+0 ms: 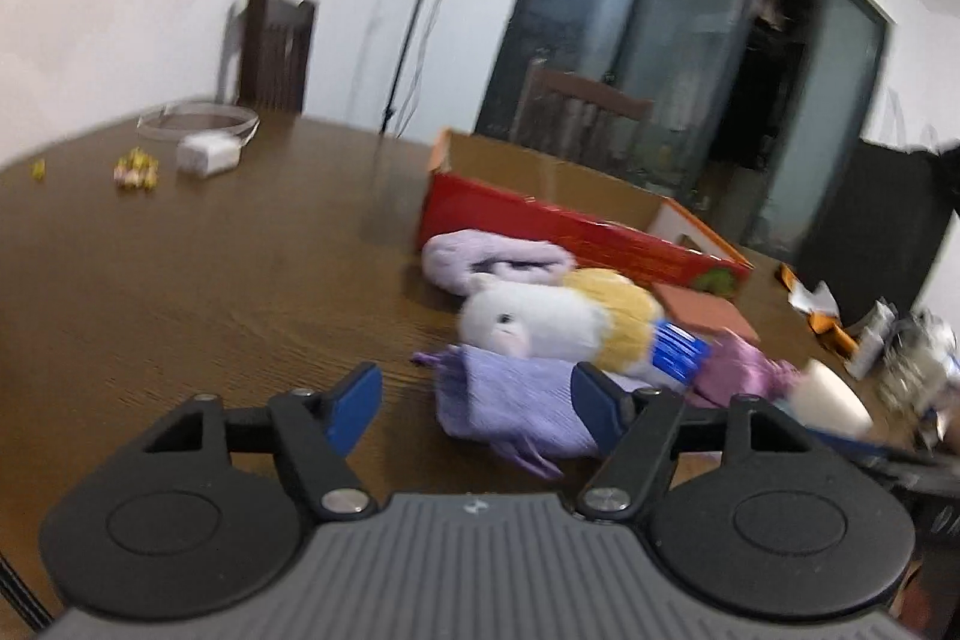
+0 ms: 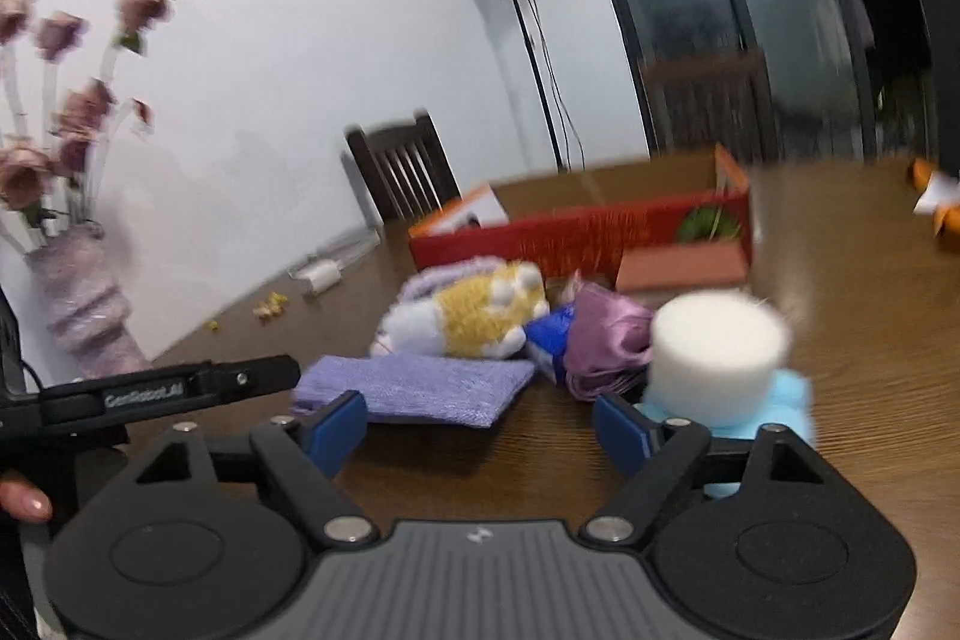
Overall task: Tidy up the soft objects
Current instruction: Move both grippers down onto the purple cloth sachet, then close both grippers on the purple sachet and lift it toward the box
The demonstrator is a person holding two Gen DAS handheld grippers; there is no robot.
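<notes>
I held the left gripper (image 1: 475, 403) low over the wooden table (image 1: 198, 292), its fingers spread wide with nothing between them. The folded lavender cloth (image 1: 516, 403) lay just ahead, offset toward the right finger (image 1: 597, 409), its near edge about level with the fingertips; I could not tell whether that finger touched it. Its long axis ran across the fingers, not along them. Behind it lay the white-and-yellow plush (image 1: 558, 322), then a rolled lilac cloth (image 1: 492, 259), then the open red box (image 1: 576, 226).

The right gripper (image 2: 480, 430) was likewise spread and empty. Here the cloth lay ahead toward the left finger (image 2: 336, 427). The white foam cylinder (image 2: 714, 358), standing on a light blue pad (image 2: 792, 409), sat just beside the right finger. I judged the left gripper the nearer to the lavender cloth, needing a small shift rightward before closing.
</notes>
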